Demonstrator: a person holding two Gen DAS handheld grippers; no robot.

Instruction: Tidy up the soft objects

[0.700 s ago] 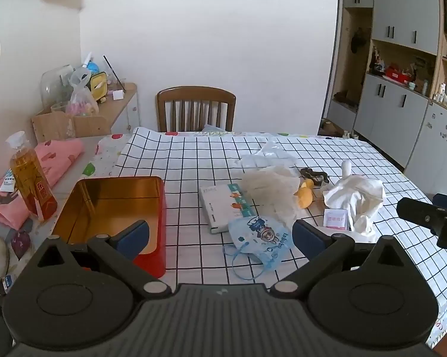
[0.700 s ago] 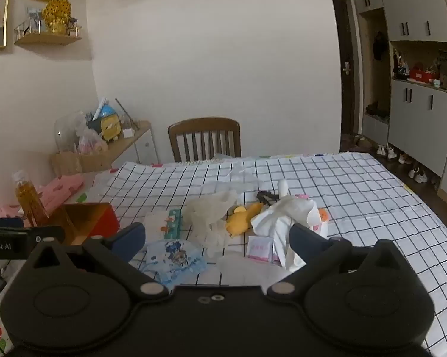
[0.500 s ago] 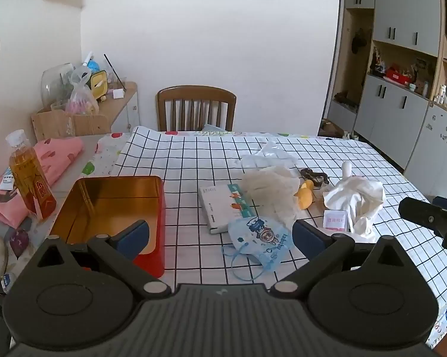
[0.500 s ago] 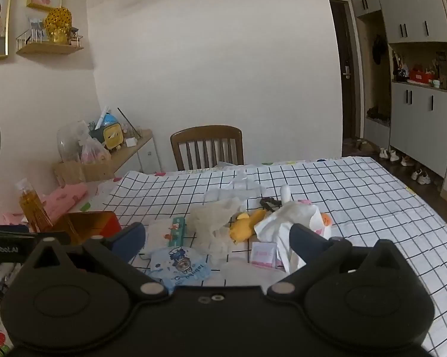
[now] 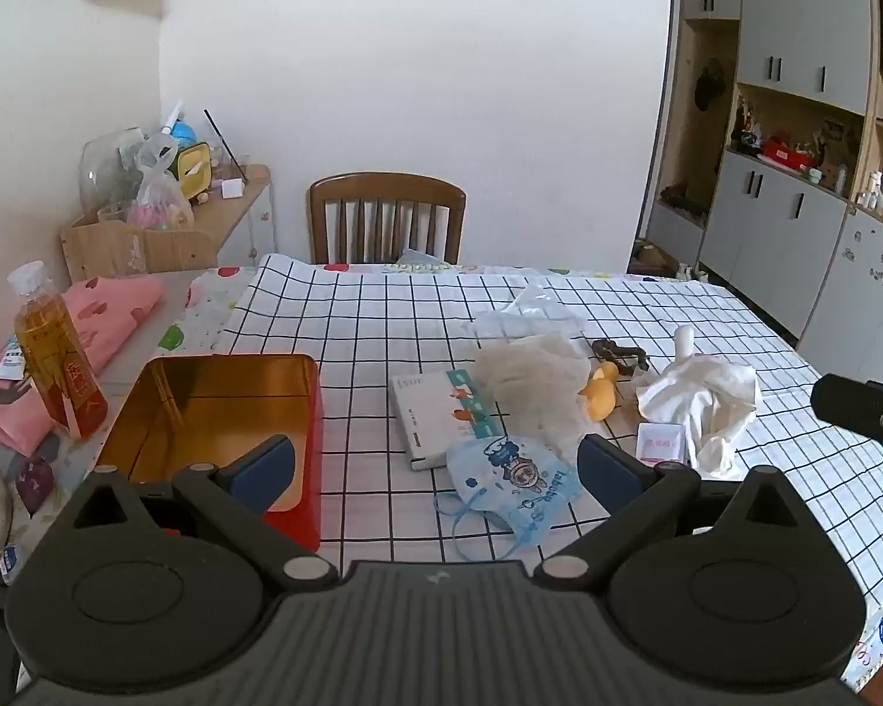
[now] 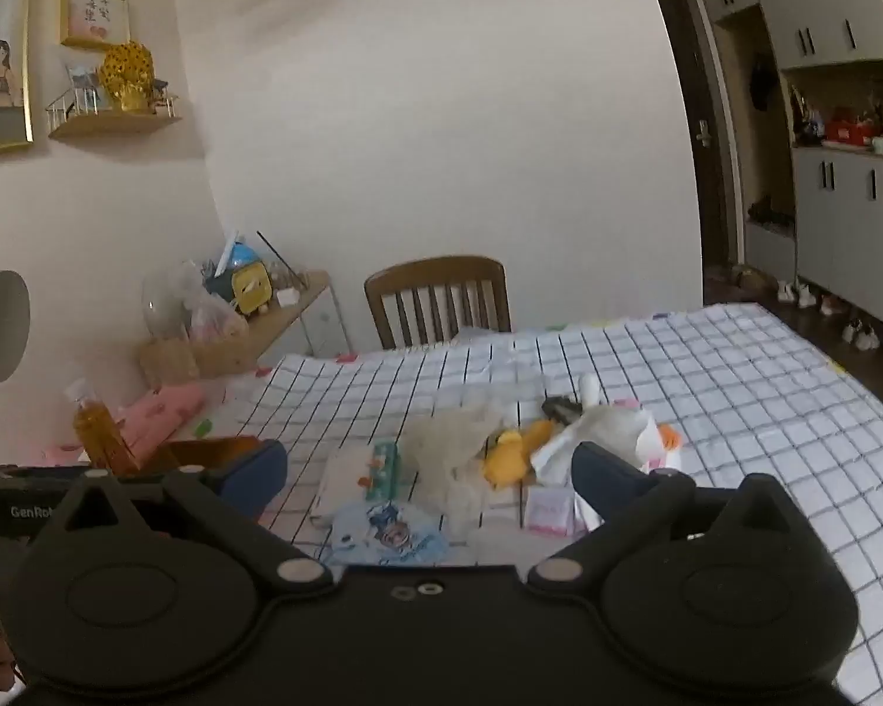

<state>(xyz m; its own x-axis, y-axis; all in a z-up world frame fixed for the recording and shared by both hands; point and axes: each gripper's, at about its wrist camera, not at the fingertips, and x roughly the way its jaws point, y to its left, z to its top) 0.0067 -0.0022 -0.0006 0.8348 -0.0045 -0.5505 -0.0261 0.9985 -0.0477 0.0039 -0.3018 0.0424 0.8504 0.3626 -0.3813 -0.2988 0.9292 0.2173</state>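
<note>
We hold left gripper [image 5: 435, 459] wide open, empty, above mask [image 5: 512, 482]; right gripper [image 6: 429, 470] likewise; tin [image 5: 217, 418] left.

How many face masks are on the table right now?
1 that I can make out: the blue printed face mask lies at the table's near edge, right of the red tin. The soft pile may hide others.

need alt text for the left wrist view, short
The open left gripper hovers over a checked tablecloth, holding nothing. Ahead lie a blue child's face mask, a white booklet, crumpled white cloths and a yellow plush toy, with an open red tin at left.
</note>
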